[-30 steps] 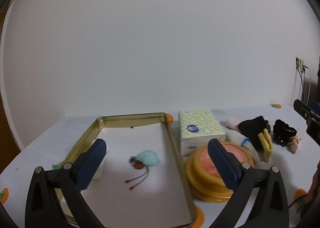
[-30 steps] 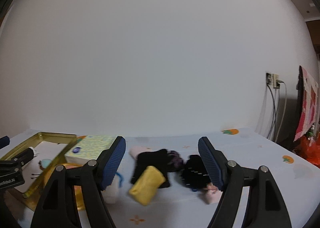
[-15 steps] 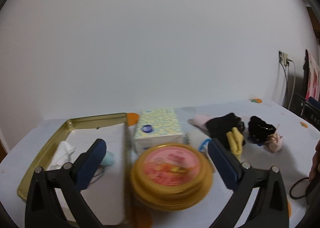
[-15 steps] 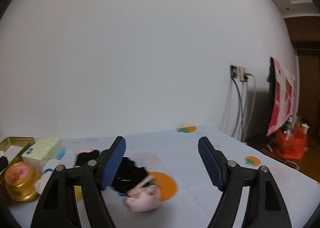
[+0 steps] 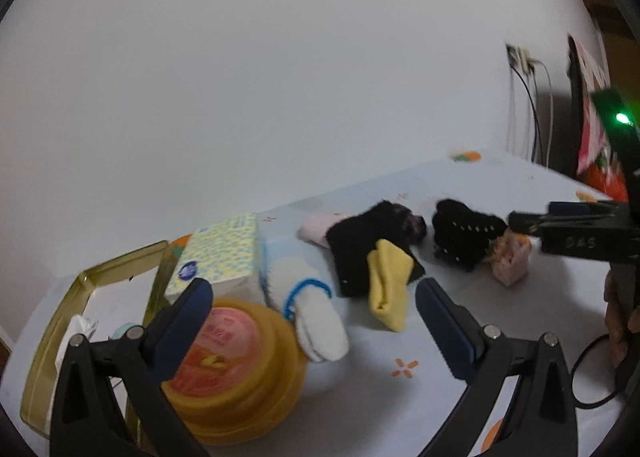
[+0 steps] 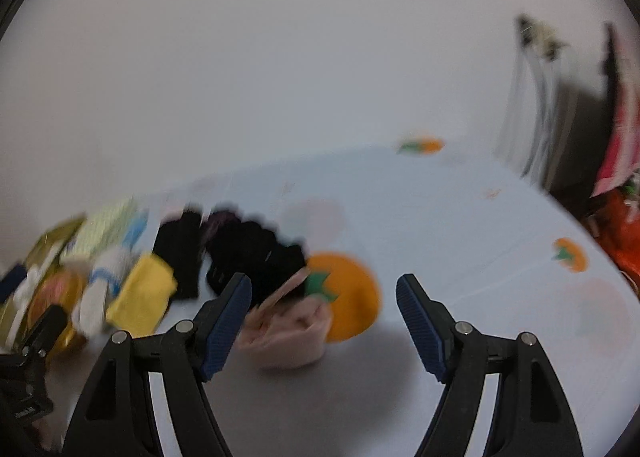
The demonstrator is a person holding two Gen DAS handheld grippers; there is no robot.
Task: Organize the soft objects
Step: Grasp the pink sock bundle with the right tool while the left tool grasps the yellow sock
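Two fuzzy black socks (image 5: pixel 464 233), crumpled.

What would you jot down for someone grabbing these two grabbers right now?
Left gripper: open, empty, facing the yellow sock and white sock.
Right gripper: open, empty, close to the pink pouch.
Black socks, a black piece and the tissue pack lie on the table.
The gold tray holds only a few small bits.
Sorting the pile is still left.

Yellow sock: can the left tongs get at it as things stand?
Probably yes. The left tongs are open, and the yellow sock lies just ahead between the fingers, on top of the black sock, nothing covering it.
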